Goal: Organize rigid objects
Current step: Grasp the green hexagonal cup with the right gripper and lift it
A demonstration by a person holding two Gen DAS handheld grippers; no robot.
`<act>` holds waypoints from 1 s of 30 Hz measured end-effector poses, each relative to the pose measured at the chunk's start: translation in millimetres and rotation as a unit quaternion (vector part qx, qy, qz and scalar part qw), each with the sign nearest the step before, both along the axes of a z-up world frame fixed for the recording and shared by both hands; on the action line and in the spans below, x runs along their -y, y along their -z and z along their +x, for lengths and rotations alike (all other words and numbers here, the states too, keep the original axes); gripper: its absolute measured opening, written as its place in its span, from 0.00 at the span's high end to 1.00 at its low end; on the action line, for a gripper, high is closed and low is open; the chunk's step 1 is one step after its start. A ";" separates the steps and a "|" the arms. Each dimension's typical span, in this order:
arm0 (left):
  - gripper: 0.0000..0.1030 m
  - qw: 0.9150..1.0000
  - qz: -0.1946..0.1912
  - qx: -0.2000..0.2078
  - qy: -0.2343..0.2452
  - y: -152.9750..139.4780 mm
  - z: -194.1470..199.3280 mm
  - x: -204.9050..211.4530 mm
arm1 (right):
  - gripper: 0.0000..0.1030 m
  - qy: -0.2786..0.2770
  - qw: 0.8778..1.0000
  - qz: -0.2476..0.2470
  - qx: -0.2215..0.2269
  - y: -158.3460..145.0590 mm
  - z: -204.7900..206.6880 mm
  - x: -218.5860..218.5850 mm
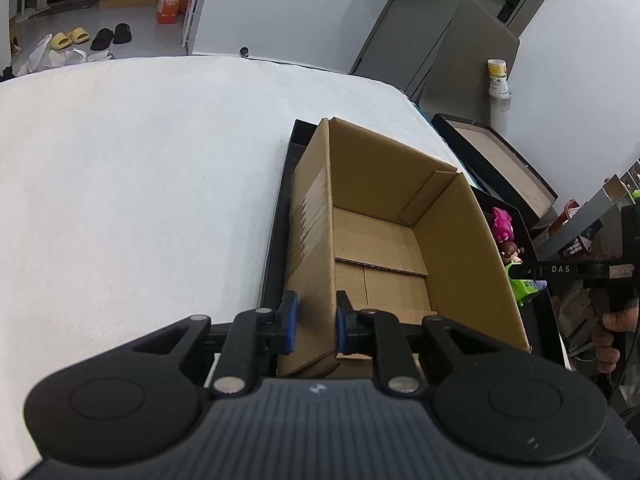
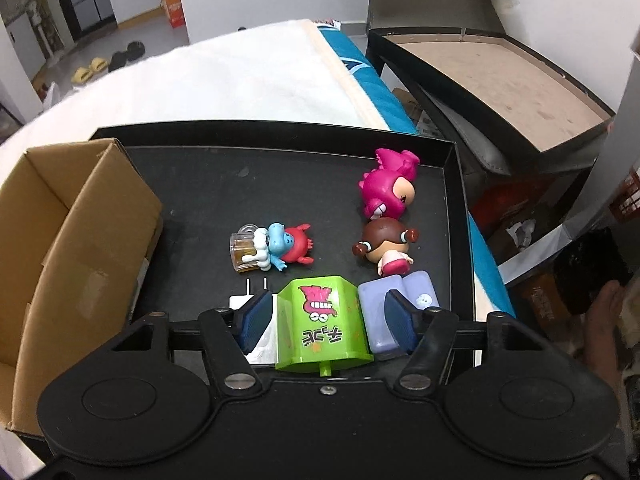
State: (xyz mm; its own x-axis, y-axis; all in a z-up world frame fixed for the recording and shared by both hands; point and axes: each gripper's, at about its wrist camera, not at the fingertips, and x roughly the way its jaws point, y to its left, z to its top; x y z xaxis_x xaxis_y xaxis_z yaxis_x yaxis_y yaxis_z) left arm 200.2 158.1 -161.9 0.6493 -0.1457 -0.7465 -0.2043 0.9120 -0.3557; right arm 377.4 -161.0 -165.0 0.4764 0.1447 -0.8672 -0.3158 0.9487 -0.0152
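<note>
I start with the white bed (image 1: 140, 184), which fills the left wrist view from nine round to twelve o'clock. On it sits the black tray (image 2: 280, 130), and in the tray stands my cardboard box (image 1: 452, 240), open-topped and showing only its bare floor.

My left tongs (image 1: 316, 320) are pinched on the box's near wall at six o'clock, one blue pad on each face of the cardboard, steadying it.

In the right wrist view, the toys lie on the tray floor to the box's right. The pink figurine (image 2: 386, 190) is at one o'clock, with the brown-haired doll (image 2: 386, 246) just below it, touching or nearly so. The small blue-and-red figure with a clear mug (image 2: 272, 248) lies near centre.

My right tongs (image 2: 328, 316) straddle the green toy cup (image 2: 326, 326) at six o'clock. The left pad sits against its side, but I can't tell whether the right pad is on it yet.

Now the risks. That right pad overlaps the lilac block (image 2: 382, 320), which is pressed against the cup, so I may trap both or nudge the block away. A white plug (image 2: 244, 304) is tucked by my left pad and could get snagged. The cup's sloped, glossy walls could squirt out when I lift.
</note>
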 end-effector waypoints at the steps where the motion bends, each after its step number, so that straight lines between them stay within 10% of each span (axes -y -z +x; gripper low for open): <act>1: 0.83 1.000 0.001 0.000 0.001 -0.2 0.2 0.1 | 0.43 0.001 1.000 -0.002 -0.004 -0.2 0.9 -1.1; 4: 0.83 1.000 0.001 0.001 0.001 0.4 0.8 -0.3 | 0.64 0.001 1.000 0.002 -0.026 -0.3 2.8 -2.6; 15: 0.82 1.000 0.001 0.002 0.008 0.5 -3.1 0.7 | 0.58 0.001 0.993 -0.003 -0.118 -0.3 -9.3 0.5; 30: 0.82 1.000 -0.005 0.007 0.012 1.2 -4.6 -4.4 | 0.49 0.069 0.986 0.074 -0.133 34.9 -23.5 29.9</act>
